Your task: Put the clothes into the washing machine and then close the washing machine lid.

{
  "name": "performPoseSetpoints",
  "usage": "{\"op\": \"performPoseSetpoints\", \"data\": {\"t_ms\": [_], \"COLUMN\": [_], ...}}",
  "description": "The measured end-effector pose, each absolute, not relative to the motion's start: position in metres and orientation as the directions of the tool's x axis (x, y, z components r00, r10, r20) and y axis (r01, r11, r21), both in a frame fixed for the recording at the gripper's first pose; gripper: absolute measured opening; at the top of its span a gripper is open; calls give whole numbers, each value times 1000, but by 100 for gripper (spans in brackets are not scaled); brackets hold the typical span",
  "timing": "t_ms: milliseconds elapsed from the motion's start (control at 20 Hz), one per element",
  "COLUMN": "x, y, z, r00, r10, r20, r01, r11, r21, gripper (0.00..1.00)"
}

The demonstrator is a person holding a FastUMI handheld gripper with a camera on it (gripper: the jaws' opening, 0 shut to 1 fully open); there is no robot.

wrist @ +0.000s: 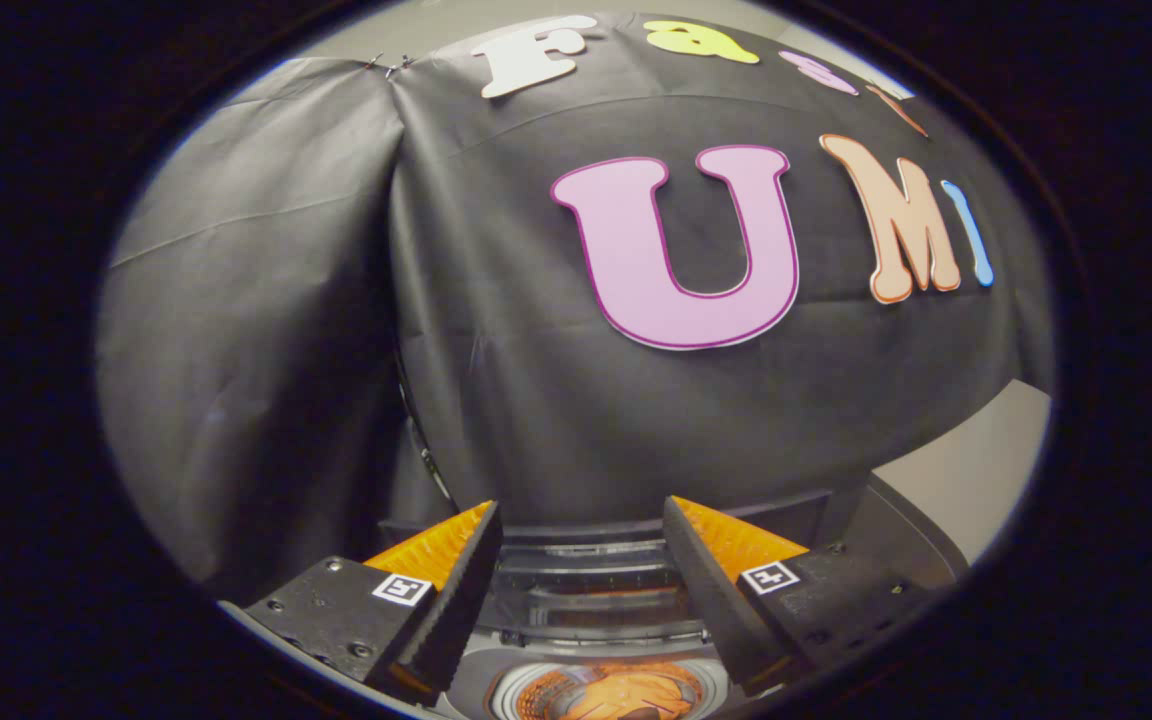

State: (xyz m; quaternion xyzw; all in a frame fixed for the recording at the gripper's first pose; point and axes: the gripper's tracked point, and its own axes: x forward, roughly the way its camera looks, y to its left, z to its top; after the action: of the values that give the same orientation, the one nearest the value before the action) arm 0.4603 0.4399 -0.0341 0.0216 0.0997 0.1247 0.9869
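My gripper (581, 512) is open, with a wide gap and nothing held between its fingers. Below and between the fingers I see the washing machine (586, 590) from above. Its round drum opening (604, 692) is uncovered, and an orange piece of clothing (636, 692) lies inside it. Beyond the opening, a glossy grey panel stands between the fingers; it looks like the raised lid (586, 570), but I cannot tell for sure. The fingers hang above the machine and touch nothing.
The booth's black cloth wall (536, 400) hangs right behind the machine. A pale wall or floor patch (976, 480) shows to the right, beside the machine's dark right corner (896, 540).
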Motion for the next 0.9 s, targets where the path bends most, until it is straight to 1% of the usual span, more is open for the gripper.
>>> {"op": "performPoseSetpoints", "data": {"t_ms": [200, 350, 550, 600, 650, 700, 750, 900], "x": [492, 509, 524, 523, 520, 522, 522, 521], "y": [452, 451, 449, 452, 456, 455, 455, 452], "z": [-42, -46, -69, -78, -74, -76, -75, -79], "r00": [962, 969, 966, 961, 968, 964, 968, 962], "r10": [230, 208, 181, 185, 181, 178, 168, 168], "r20": [-145, -135, -185, -207, -172, -195, -188, -214], "r01": [-238, -211, -176, -182, -189, -196, -179, -182], "r11": [970, 977, 983, 983, 981, 978, 983, 982], "r21": [-43, -9, 44, 37, -31, -75, -45, -49], "gripper": [97, 97, 97, 97, 97, 97, 97, 98]}}
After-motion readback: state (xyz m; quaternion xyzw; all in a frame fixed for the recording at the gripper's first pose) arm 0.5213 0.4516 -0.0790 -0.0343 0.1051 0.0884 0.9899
